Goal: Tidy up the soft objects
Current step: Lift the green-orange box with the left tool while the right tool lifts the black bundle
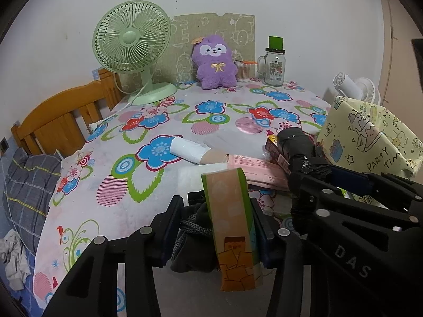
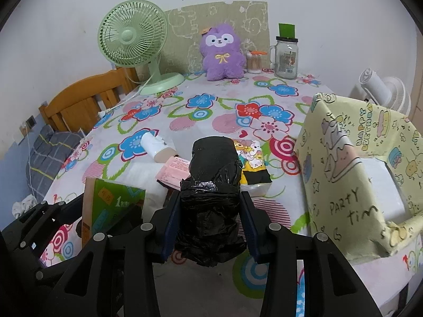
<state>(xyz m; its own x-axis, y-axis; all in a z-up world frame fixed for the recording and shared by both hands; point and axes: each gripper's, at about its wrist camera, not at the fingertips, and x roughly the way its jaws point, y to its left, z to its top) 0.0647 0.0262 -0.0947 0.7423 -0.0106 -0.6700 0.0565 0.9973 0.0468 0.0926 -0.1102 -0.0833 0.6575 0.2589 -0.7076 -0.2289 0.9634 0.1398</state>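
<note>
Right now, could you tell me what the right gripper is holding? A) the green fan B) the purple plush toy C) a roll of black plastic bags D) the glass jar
C: in the right wrist view the right gripper is shut on the black bag roll, while the plush, fan and jar stand untouched at the far edge of the table.

On my right, the yellow paper-wrapped box reads "PARTY tim" low on its side and "HAPPY" along its upper edge. The right hand-held gripper carries the raised letters "DAS" on its black arm. The green carton shows a large "1"; its other print is too small for me to read.
</note>
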